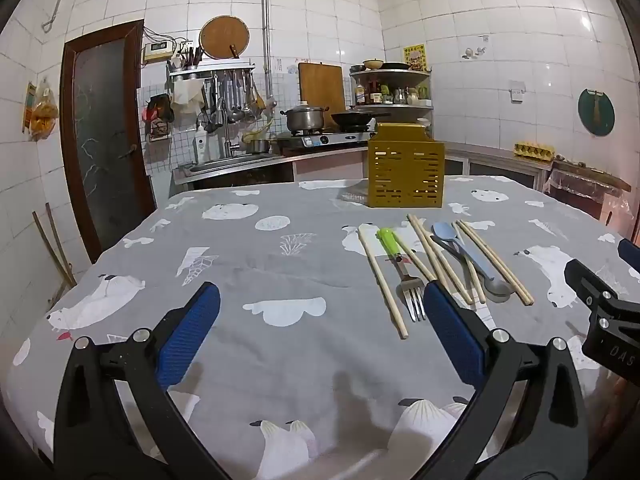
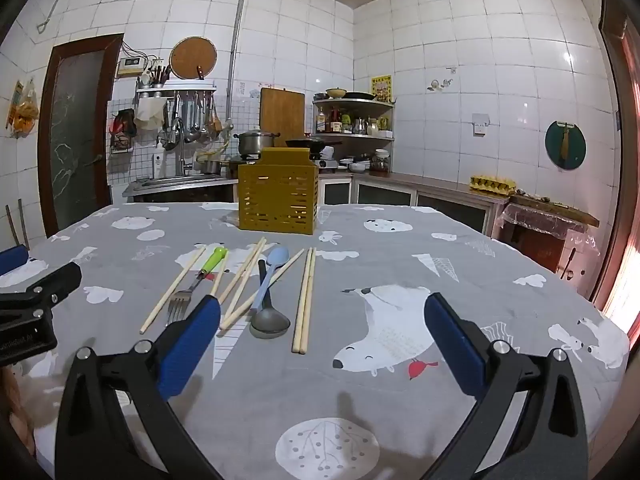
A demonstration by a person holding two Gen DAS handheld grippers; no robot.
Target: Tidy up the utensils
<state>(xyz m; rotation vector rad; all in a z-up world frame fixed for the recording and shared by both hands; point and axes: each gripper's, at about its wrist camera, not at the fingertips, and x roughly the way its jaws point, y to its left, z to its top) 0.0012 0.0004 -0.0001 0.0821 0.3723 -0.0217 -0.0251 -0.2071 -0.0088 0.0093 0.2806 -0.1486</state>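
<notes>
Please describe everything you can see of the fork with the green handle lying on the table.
The fork has a bright green, plastic-looking handle and a silver metal neck and tines, with a small red mark where handle meets metal. It lies flat on the grey patterned tablecloth, handle toward the yellow slotted holder, tines toward the camera. A pale chopstick lies on its left, and another seems to cross beside its neck. Nothing grips it.
</notes>
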